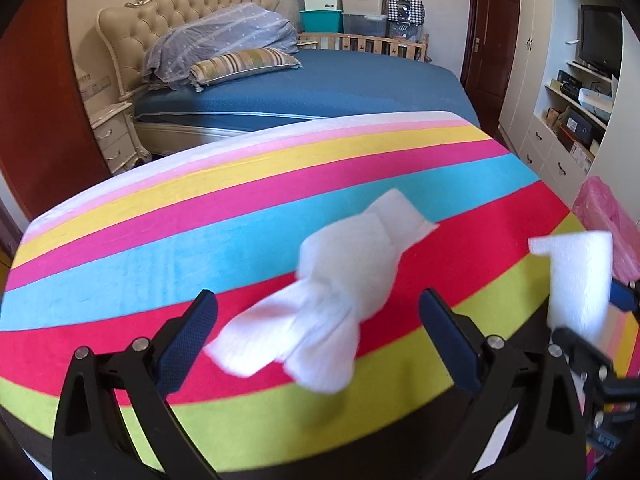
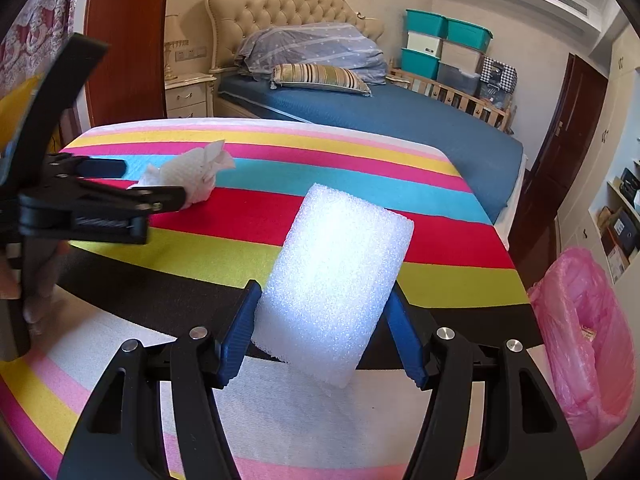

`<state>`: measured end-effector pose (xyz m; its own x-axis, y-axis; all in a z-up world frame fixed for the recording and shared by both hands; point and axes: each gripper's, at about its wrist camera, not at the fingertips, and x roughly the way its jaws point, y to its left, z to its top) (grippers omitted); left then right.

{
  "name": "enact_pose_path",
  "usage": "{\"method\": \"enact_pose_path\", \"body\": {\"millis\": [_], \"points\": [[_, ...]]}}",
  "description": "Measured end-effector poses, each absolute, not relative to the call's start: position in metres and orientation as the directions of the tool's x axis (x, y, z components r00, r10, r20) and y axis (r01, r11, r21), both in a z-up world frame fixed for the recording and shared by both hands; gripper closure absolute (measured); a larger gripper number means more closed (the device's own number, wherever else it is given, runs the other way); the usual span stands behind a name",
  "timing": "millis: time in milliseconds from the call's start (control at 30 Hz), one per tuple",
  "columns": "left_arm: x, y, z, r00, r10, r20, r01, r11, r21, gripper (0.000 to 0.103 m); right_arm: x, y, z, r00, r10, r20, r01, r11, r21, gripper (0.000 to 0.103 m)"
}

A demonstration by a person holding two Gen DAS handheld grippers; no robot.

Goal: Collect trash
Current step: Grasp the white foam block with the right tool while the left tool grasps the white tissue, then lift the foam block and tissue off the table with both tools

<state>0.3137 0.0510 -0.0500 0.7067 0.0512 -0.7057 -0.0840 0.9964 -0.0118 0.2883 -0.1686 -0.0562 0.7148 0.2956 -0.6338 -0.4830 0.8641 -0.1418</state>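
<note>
A crumpled white paper towel (image 1: pixel 340 280) lies on the striped tablecloth (image 1: pixel 140 248). My left gripper (image 1: pixel 316 300) stands open around its near end, and neither pad touches it. The right wrist view shows the same paper towel (image 2: pixel 192 176) at the far left, with the left gripper (image 2: pixel 154 182) reaching in from that side. My right gripper (image 2: pixel 322 296) is shut on a white foam roll (image 2: pixel 336 288), held upright above the table's near edge. That foam roll (image 1: pixel 580 280) and the right gripper (image 1: pixel 592 320) also appear at the right edge of the left wrist view.
A bin lined with a pink bag (image 2: pixel 580 340) stands on the floor to the right of the table; the pink bag (image 1: pixel 604 216) is also at the right edge of the left wrist view. A bed with a blue cover (image 1: pixel 320 84) lies behind the table. Shelves (image 1: pixel 576 112) line the right wall.
</note>
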Motion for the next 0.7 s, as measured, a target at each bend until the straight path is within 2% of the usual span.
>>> {"method": "enact_pose_path", "body": {"millis": [33,67,100,133,267,700], "points": [[0.318,0.048,-0.052,0.705,0.05,-0.707,-0.079,0.997,-0.009,0.016,0.289,-0.169,-0.056,0.713,0.297,-0.634,-0.484,0.864,-0.14,0.043],[0.321,0.047,-0.054,0.702,0.047,-0.711,-0.077,0.997,-0.01,0.031,0.289,-0.169,-0.056,0.713,0.298,-0.635,-0.485,0.863,-0.139,0.043],[0.322,0.047,-0.057,0.697,0.033,-0.717,-0.071,0.997,-0.022,0.055,0.289,-0.169,-0.056,0.712,0.299,-0.635,-0.487,0.862,-0.139,0.043],[0.322,0.048,-0.059,0.689,-0.026,-0.725,-0.044,0.996,-0.078,0.064,0.289,-0.169,-0.056,0.712,0.3,-0.635,-0.488,0.861,-0.14,0.043],[0.306,0.054,-0.055,0.723,-0.025,-0.69,-0.065,0.992,-0.104,0.065,0.289,-0.169,-0.056,0.713,0.302,-0.633,-0.491,0.859,-0.143,0.043],[0.196,0.051,-0.041,0.821,0.111,-0.56,-0.146,0.989,-0.018,0.066,0.29,-0.168,-0.057,0.711,0.298,-0.637,-0.493,0.857,-0.15,0.043]]}}
